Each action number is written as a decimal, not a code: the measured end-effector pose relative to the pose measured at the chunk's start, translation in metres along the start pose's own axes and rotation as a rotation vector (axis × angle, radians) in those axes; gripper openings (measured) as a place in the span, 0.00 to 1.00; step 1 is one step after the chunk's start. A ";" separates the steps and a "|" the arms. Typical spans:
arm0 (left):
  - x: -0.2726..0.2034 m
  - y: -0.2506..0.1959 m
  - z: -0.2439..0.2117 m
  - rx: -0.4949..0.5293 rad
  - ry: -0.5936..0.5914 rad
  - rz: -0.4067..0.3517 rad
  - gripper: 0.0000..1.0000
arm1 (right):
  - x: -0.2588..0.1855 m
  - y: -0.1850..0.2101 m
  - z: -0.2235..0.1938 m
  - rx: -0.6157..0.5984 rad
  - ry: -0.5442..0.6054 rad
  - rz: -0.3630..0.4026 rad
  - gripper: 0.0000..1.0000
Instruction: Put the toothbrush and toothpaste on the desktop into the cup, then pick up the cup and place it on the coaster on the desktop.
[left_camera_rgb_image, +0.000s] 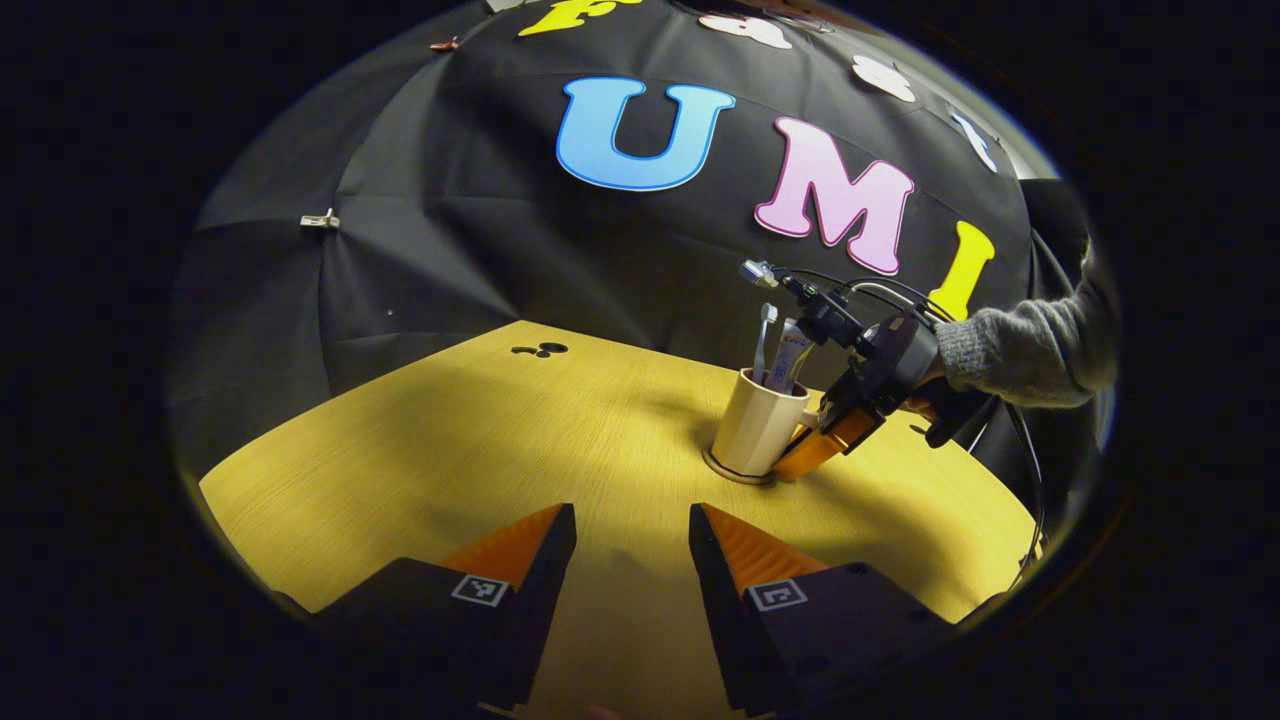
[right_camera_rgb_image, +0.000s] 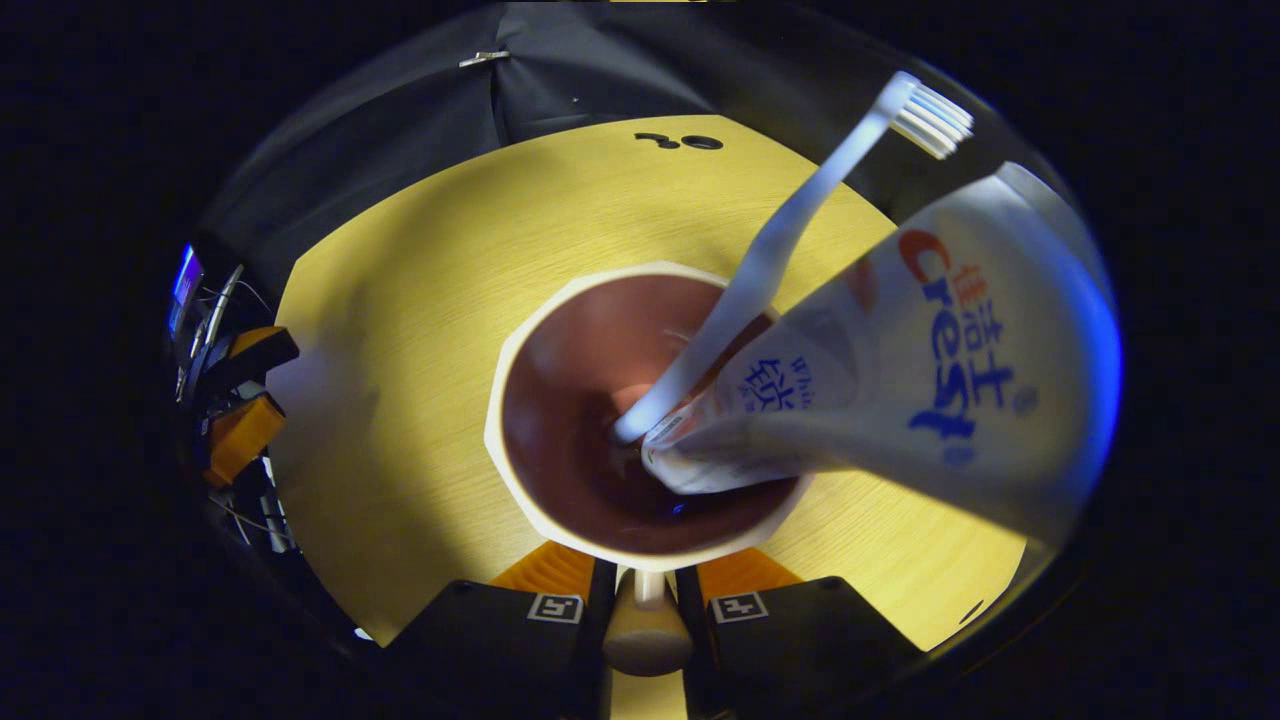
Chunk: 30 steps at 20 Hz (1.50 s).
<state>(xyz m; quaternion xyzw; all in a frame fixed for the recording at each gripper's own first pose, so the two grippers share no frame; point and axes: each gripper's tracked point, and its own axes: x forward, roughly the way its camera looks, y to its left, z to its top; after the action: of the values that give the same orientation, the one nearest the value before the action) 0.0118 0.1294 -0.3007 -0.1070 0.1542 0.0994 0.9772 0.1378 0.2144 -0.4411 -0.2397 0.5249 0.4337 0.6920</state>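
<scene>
The toothbrush (right_camera_rgb_image: 760, 260) and toothpaste (right_camera_rgb_image: 900, 380) stand in the cup (left_camera_rgb_image: 757, 425), which sits on the coaster (left_camera_rgb_image: 738, 474) on the worktop (left_camera_rgb_image: 480, 450), right gripper (right_camera_rgb_image: 645, 590) at its handle.

You see the cream faceted cup (left_camera_rgb_image: 760, 425) upright on its round coaster (left_camera_rgb_image: 737, 474), holding the white toothbrush (right_camera_rgb_image: 770, 250) and white toothpaste tube (right_camera_rgb_image: 900, 370), both leaning.

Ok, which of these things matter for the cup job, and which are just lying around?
For the job:
cup
toothbrush
toothpaste
coaster
right gripper, its fingers on the cup handle

Lying about:
left gripper, open
black marks on the desktop
</scene>
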 end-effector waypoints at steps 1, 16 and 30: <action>0.000 0.000 0.000 -0.002 0.001 0.002 0.72 | 0.001 0.000 -0.003 -0.006 0.009 -0.002 0.31; -0.016 -0.033 0.034 0.007 -0.019 -0.034 0.72 | -0.101 -0.014 0.008 0.078 -0.205 -0.100 0.58; -0.081 -0.124 0.175 0.116 -0.089 -0.147 0.72 | -0.365 0.051 0.029 0.213 -0.848 -0.199 0.58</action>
<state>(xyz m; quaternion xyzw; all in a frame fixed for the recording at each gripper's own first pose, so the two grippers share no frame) 0.0134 0.0396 -0.0898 -0.0566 0.1081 0.0230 0.9923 0.0827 0.1356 -0.0837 -0.0172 0.2109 0.3685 0.9052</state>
